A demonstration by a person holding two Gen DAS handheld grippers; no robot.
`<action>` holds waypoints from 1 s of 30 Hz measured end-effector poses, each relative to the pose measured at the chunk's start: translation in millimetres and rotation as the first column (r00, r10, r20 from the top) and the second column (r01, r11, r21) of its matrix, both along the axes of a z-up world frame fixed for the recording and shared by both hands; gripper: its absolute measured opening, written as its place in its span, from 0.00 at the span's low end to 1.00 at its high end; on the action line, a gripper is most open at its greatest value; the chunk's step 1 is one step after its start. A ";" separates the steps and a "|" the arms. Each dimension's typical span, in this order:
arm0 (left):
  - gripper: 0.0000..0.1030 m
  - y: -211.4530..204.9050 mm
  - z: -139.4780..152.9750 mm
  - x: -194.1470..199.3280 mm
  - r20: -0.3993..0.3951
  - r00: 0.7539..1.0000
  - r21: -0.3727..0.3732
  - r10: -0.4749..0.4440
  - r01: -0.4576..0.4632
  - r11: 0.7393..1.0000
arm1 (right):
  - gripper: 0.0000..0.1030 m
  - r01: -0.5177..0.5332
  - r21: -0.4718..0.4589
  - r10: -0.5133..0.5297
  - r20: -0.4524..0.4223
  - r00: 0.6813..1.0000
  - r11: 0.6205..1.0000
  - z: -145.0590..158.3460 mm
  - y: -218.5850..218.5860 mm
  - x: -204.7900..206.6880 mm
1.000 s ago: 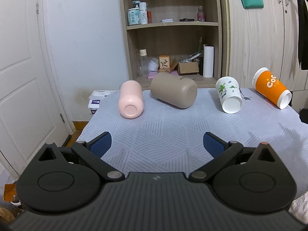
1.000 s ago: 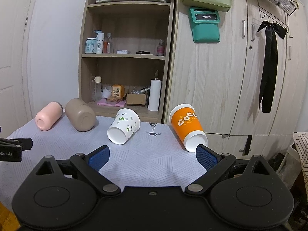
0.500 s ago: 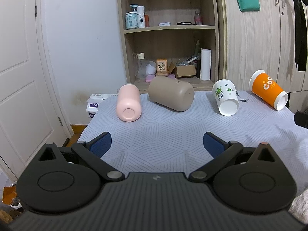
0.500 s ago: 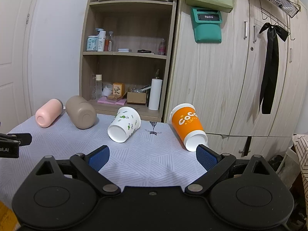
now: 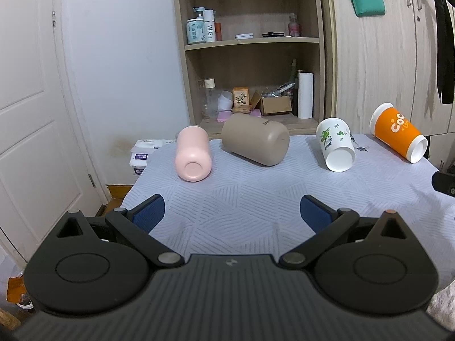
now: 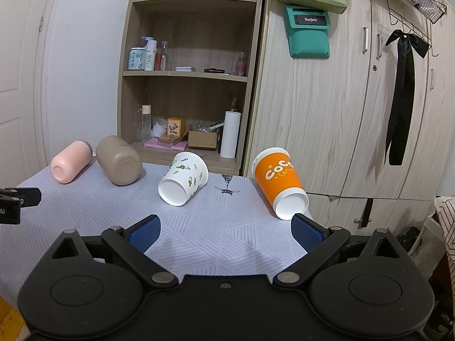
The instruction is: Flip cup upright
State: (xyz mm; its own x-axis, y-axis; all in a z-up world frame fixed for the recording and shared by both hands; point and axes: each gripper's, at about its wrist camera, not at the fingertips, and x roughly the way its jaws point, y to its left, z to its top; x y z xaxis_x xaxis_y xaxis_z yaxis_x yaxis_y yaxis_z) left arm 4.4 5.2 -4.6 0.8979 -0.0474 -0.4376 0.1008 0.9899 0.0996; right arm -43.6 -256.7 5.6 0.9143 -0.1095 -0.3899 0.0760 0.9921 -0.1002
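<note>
The left gripper (image 5: 231, 213) is level, its jaws spread wide with nothing between them. Its blue pads (image 5: 149, 211) face each other across the gap, and the black linkage arms angle back to the two round housings. The right gripper (image 6: 224, 231) is in the same pose: jaws wide apart, blue pads (image 6: 145, 233) bare, gripping nothing. Each gripper shows at the edge of the other's view, the right one (image 5: 443, 183) beside the left, the left one (image 6: 17, 201) beside the right.

Four cups (image 5: 338, 149) lie on their sides in a row across the table (image 5: 256, 207), shelf unit (image 5: 250, 45) behind
</note>
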 end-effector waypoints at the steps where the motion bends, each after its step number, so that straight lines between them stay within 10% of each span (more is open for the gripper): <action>1: 1.00 -0.9 0.0 0.3 -0.001 1.000 0.001 -0.002 0.002 1.000 | 0.97 0.000 -0.001 0.000 -0.001 1.000 1.000 -0.1 -0.2 0.4; 16: 1.00 -16.7 9.0 17.3 -0.040 0.998 -0.026 -0.045 0.044 0.999 | 0.97 -0.043 0.025 0.043 -0.008 0.999 0.999 1.1 -5.5 12.2; 30: 0.99 -41.5 7.5 109.8 -0.180 0.967 -0.264 -0.178 0.127 0.956 | 0.97 -0.265 0.273 0.283 -0.029 0.959 0.925 13.4 -50.5 85.6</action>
State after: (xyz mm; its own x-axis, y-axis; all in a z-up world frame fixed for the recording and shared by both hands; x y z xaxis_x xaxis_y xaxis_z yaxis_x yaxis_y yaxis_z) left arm 114.2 -36.3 2.9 0.7667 -0.3071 -0.5638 0.2452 0.9517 -0.1850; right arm 42.0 -307.2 19.0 0.8648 0.2565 -0.4317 -0.2004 0.9645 0.1718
